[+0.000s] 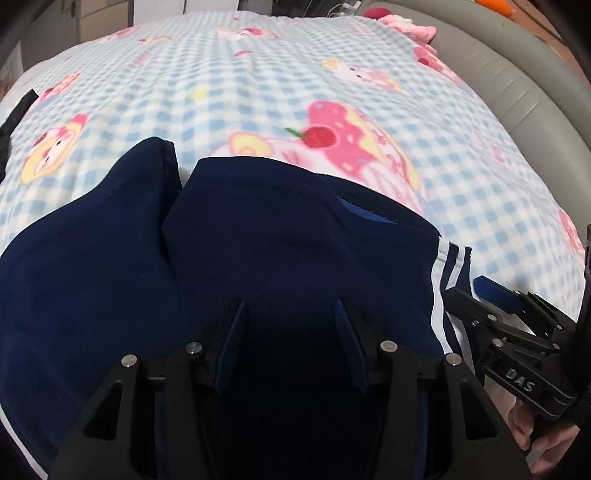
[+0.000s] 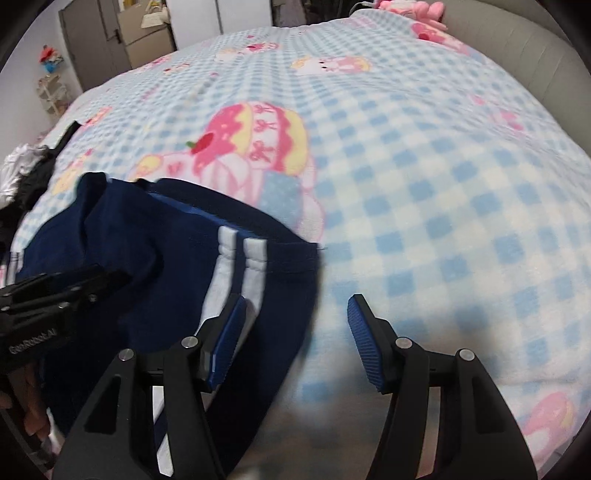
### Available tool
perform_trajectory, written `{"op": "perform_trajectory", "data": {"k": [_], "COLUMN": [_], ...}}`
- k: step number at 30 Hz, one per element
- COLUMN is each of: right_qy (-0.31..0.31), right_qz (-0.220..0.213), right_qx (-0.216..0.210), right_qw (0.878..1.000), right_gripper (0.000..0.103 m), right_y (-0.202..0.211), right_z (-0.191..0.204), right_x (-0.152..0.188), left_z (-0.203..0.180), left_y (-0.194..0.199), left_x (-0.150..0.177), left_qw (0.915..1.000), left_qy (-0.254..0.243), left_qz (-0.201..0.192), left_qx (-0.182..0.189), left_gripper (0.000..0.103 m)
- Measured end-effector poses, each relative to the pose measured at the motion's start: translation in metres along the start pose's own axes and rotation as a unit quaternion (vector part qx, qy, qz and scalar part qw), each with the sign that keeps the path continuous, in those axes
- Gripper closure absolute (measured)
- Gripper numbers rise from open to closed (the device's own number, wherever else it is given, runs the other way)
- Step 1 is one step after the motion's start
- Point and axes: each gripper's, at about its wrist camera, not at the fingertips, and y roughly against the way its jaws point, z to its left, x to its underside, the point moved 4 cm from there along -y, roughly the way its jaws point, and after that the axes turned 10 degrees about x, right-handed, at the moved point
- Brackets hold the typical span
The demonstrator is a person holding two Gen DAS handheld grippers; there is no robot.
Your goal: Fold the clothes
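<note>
A navy garment (image 1: 258,251) with two white side stripes (image 2: 236,254) lies bunched on a blue-and-white checked blanket (image 1: 258,74) with pink cartoon prints. My left gripper (image 1: 290,314) hovers over the middle of the navy cloth, jaws apart, nothing pinched between the pads. My right gripper (image 2: 295,310) stands open at the garment's striped right edge. Its left fingertip (image 2: 232,317) is over the navy cloth and its right one is over bare blanket (image 2: 443,221). Each gripper shows in the other's view: the right gripper (image 1: 498,299) at the right, the left gripper (image 2: 74,288) at the left.
A heap of black and white clothes (image 2: 26,173) lies at the blanket's left edge. A grey padded bed frame (image 1: 517,74) curves along the right. Pink plush toys (image 2: 410,7) sit at the far end. A door and cardboard boxes (image 2: 144,33) stand behind.
</note>
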Motion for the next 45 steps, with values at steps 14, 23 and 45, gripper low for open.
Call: {"op": "perform_trajectory", "data": {"k": [14, 23, 45], "right_qy": [-0.06, 0.039, -0.022], "right_qz": [-0.028, -0.008, -0.034], "right_qx": [-0.042, -0.01, -0.031], "right_qw": [0.997, 0.999, 0.999], "right_gripper": [0.047, 0.07, 0.057], "right_y": [0.006, -0.017, 0.014], "right_z": [-0.024, 0.009, -0.023], "right_x": [-0.018, -0.017, -0.011], "left_z": [0.023, 0.043, 0.04], "left_y": [0.036, -0.006, -0.017], "left_x": [-0.026, -0.053, -0.067], "left_qw": [0.9913, 0.9978, 0.999], "left_qy": [0.049, 0.039, 0.024], "left_qz": [-0.113, -0.034, -0.008], "left_qx": [-0.046, -0.04, -0.038], "left_gripper": [0.055, 0.057, 0.048]}}
